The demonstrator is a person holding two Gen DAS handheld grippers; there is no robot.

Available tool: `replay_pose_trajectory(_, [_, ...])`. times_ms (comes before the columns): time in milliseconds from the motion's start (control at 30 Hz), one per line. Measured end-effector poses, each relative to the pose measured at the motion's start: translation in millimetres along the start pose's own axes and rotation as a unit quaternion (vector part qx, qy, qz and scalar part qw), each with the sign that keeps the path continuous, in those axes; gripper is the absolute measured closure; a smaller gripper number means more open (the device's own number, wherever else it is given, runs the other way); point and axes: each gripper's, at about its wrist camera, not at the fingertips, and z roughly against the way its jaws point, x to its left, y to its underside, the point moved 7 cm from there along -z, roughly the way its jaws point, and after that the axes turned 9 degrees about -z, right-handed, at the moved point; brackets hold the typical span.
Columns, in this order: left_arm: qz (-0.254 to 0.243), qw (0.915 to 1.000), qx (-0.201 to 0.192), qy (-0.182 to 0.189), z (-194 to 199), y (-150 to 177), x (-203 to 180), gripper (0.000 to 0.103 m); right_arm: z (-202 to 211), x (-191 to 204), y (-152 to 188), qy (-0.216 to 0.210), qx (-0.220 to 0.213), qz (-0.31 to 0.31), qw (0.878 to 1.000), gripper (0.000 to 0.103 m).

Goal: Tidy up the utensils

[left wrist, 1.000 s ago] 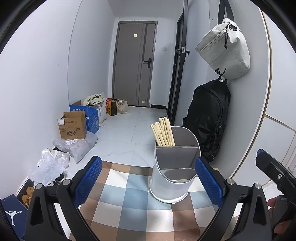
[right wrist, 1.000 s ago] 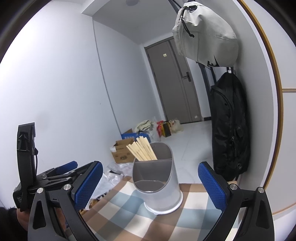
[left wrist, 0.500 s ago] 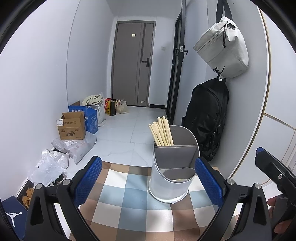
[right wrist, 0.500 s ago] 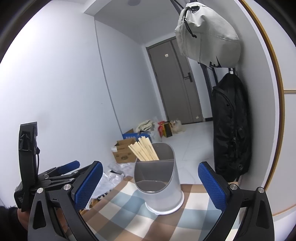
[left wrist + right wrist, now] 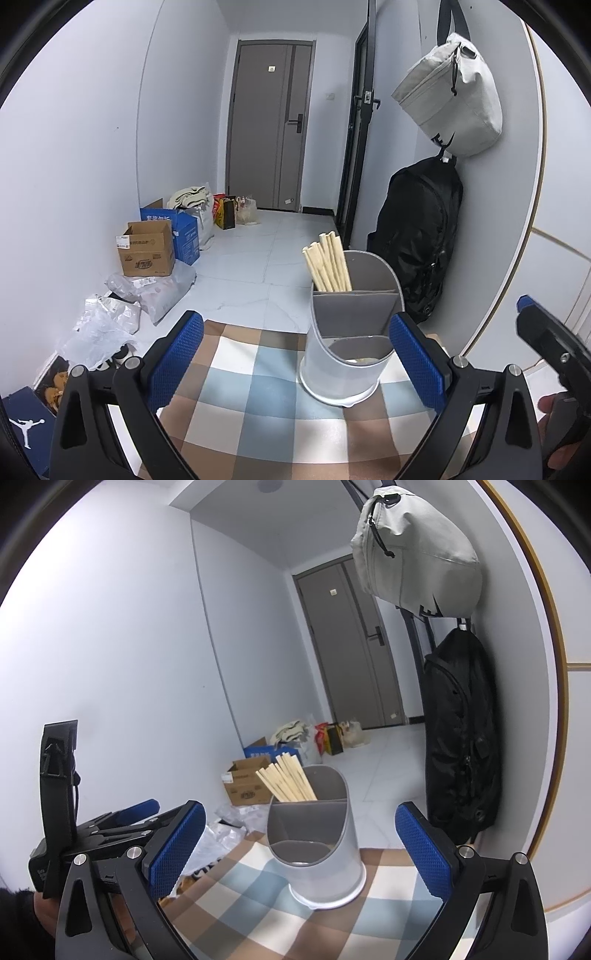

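Note:
A grey utensil holder (image 5: 347, 343) with divided compartments stands on a checkered tablecloth (image 5: 258, 417). Several wooden chopsticks (image 5: 327, 264) stand in its back compartment. Something pale lies low in the front compartment. My left gripper (image 5: 295, 365) is open and empty, just in front of the holder. My right gripper (image 5: 301, 849) is open and empty, facing the holder (image 5: 314, 842) and chopsticks (image 5: 286, 782) from the right. The left gripper (image 5: 110, 827) shows at the lower left of the right wrist view. Part of the right gripper (image 5: 550, 347) shows at the right edge of the left wrist view.
A black backpack (image 5: 417, 236) and a grey bag (image 5: 450, 99) hang on the wall right behind the holder. Cardboard boxes (image 5: 147, 251) and plastic bags (image 5: 107, 321) lie on the floor past the table's far left edge. A grey door (image 5: 273, 133) closes the hallway.
The right wrist view has tilted up a little, so the holder sits lower in it. The left wrist view has shifted only slightly. Both grippers stay open.

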Motion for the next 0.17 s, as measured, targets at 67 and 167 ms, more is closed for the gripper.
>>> replay_pose_trajectory(67, [-0.001,1.0000,0.008,0.004,-3.0,2.5,-0.9,0.005,0.1,0.1,0.3,0.000,0.002,0.001,1.000,0.000])
replay_pose_trajectory(167, [0.006,0.9996,0.022,0.016,-8.6,5.5,-1.3,0.005,0.7,1.2,0.3,-0.001,0.001,0.006,1.000,0.000])
